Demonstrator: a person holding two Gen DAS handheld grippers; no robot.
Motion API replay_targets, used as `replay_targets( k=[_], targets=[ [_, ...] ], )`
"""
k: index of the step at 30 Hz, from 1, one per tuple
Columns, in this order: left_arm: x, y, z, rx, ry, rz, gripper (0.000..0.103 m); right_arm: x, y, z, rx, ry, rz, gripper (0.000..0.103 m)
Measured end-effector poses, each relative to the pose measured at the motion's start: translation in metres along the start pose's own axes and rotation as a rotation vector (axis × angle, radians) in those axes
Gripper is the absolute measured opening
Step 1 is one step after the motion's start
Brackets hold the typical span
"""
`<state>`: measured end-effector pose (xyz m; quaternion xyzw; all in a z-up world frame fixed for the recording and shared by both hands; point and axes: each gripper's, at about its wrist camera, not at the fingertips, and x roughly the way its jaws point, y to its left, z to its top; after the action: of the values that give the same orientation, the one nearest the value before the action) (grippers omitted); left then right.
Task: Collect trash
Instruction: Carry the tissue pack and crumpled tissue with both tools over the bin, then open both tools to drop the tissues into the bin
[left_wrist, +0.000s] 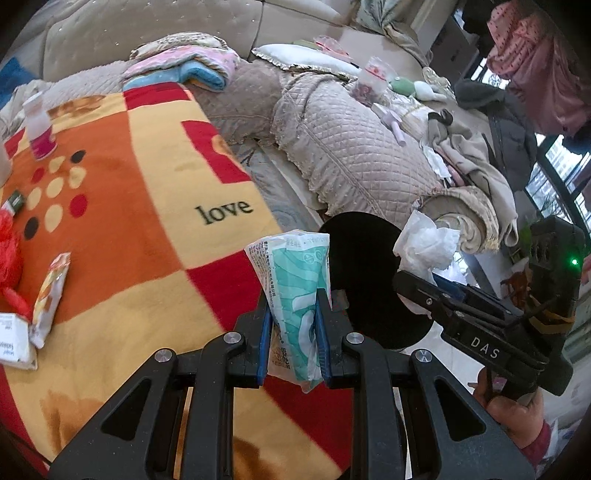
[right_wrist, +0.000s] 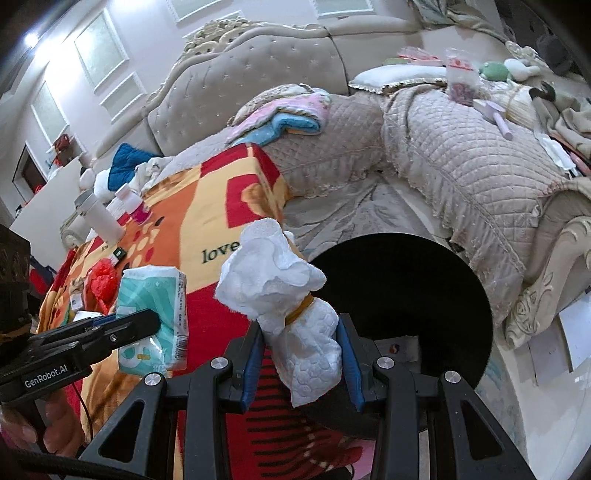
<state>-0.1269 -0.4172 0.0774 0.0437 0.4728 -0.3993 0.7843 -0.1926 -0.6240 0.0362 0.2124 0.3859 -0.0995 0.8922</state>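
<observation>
My left gripper (left_wrist: 293, 295) is shut on a teal and white tissue pack wrapper (left_wrist: 295, 284), held above the blanket's edge beside the black round bin (left_wrist: 364, 277). The wrapper also shows in the right wrist view (right_wrist: 155, 314). My right gripper (right_wrist: 301, 328) is shut on a crumpled white tissue (right_wrist: 291, 295) with a yellow band, held over the bin's rim (right_wrist: 406, 295). The tissue also shows in the left wrist view (left_wrist: 424, 247), just right of the bin.
A patterned "love" blanket (left_wrist: 129, 221) carries an orange snack wrapper (left_wrist: 50, 299), a white box (left_wrist: 13, 343), red crumpled plastic (left_wrist: 9, 251), a small dark packet (left_wrist: 14, 201) and a pink-labelled bottle (left_wrist: 38, 125). A quilted sofa (left_wrist: 351, 147) with clutter stands behind.
</observation>
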Motion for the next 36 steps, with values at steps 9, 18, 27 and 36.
replay_targets(
  k=[9,18,27,36],
  targets=[
    [0.026,-0.016,0.005,0.036,0.031,0.023,0.019,0.007,-0.020,-0.003,0.028,0.010,-0.037,0.037],
    [0.052,-0.030,0.012,0.042,0.061,0.005,0.019,0.016,-0.041,-0.008,0.073,0.033,-0.061,0.037],
    [0.069,-0.049,0.018,0.049,0.067,-0.052,0.019,0.017,-0.056,-0.007,0.109,0.032,-0.089,0.038],
    [0.069,-0.040,0.015,0.029,0.058,-0.072,0.044,0.016,-0.064,-0.008,0.130,0.029,-0.132,0.052]
  ],
)
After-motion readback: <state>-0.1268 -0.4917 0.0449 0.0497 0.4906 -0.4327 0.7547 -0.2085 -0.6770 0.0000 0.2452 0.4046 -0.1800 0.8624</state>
